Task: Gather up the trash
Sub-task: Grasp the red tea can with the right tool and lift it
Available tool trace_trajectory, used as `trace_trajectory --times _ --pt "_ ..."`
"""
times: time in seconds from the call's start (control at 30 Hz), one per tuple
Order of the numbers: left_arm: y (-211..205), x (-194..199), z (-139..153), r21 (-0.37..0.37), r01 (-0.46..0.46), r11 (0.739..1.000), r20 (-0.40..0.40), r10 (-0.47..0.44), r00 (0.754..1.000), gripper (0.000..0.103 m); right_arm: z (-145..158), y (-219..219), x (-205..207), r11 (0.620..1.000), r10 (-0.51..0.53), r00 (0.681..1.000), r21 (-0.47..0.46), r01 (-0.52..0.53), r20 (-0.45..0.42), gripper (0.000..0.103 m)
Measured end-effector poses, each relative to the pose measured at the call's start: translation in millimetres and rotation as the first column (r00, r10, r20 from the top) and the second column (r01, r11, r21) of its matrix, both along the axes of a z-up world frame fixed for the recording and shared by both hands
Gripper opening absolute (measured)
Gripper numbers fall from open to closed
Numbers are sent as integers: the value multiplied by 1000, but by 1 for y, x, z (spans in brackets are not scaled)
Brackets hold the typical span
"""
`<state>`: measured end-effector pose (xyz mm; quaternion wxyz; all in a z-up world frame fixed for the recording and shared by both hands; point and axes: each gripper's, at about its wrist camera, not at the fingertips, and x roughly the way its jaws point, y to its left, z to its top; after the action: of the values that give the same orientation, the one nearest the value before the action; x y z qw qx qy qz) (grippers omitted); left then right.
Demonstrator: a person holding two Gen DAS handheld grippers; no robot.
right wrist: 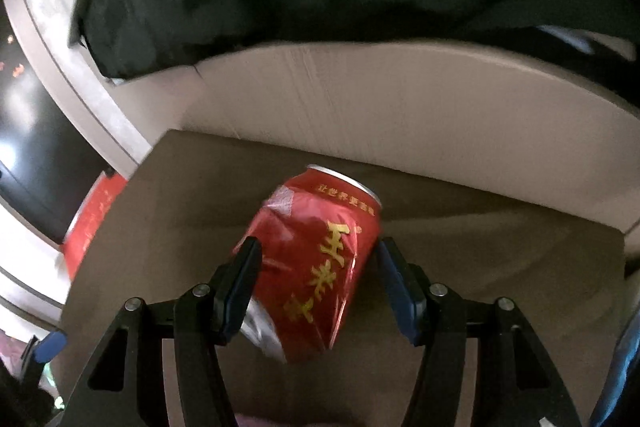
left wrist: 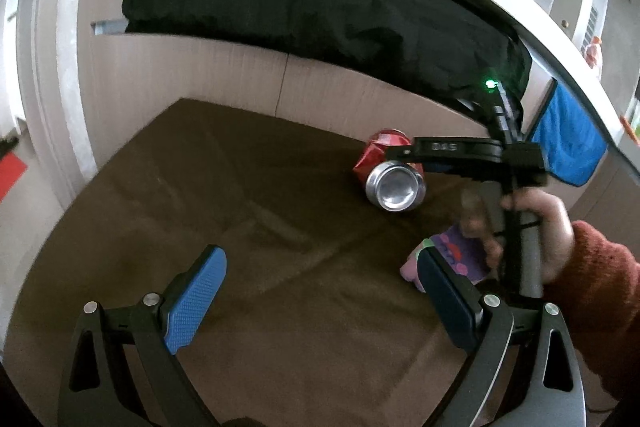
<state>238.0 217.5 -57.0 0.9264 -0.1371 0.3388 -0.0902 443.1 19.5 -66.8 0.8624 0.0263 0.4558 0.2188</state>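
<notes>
Squarely between the right gripper's (right wrist: 316,279) pads sits a crushed red can (right wrist: 316,267), pinched on both sides and held above the brown mat (right wrist: 500,267). Beside the can, nearer the left gripper (left wrist: 320,291), lies a purple wrapper (left wrist: 456,251). That left gripper's fingers (left wrist: 196,295) stand spread, empty, over the mat.
</notes>
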Motion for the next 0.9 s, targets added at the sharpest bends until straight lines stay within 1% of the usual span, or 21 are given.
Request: trace_trajectory --times 0.07,0.1,0.13,0.2,0.23,0.27,0.33,0.4,0.47,0.53,0.6,0.7,0.77,0.8,0.87,0.9 --pt "3 5 -4 -31 4 1000 -22 -5 1000 96 -7 7 9 1000 4 1000 -6 -4 -29 57" --pt "4 8 -5 -41 7 999 -31 -8 999 96 -12 10 15 1000 20 998 12 -20 -56 61" --pt "5 10 -7 -48 7 999 -38 -9 999 96 -14 12 20 999 28 997 30 -26 -77 61" --pt "4 12 -10 -48 9 999 -44 -11 999 96 -19 14 28 997 48 991 61 -40 -122 61" --pt "3 13 -11 -46 11 999 -49 -13 999 96 -19 15 29 997 57 991 62 -49 -123 61" --pt "2 14 -12 -48 13 999 -53 -16 998 96 -18 15 28 997 66 991 55 -60 -115 60" --pt "0 14 -13 -51 20 999 -59 -23 998 96 -15 16 23 994 102 990 55 -97 -95 47" --pt "-4 15 -13 -56 27 998 -65 -30 997 96 -8 13 13 990 137 987 44 -134 -80 46" --pt "-10 15 -11 -60 42 997 -66 -46 997 96 0 8 0 987 161 986 30 -160 -47 46" --pt "-18 16 -9 -74 60 995 -69 -65 996 96 10 -3 -14 983 179 984 36 -178 -22 46" --pt "-26 18 -8 -85 85 993 -71 -91 993 96 20 -18 -28 984 169 986 48 -169 4 46" --pt "-44 19 -3 -91 143 986 -65 -149 987 96 39 -51 -50 991 124 990 39 -127 71 46" --pt "-64 23 -1 -92 217 972 -48 -222 974 96 47 -71 -60 994 98 991 38 -102 96 46" --pt "-70 25 -1 -89 238 967 -39 -242 970 96 51 -83 -68 996 81 991 39 -85 109 46" --pt "-89 36 -3 -57 268 962 -35 -270 962 96 56 -104 -81 998 52 991 41 -57 123 46" --pt "-94 41 -4 -38 262 964 -42 -264 964 96 57 -117 -89 999 33 991 39 -38 129 46"
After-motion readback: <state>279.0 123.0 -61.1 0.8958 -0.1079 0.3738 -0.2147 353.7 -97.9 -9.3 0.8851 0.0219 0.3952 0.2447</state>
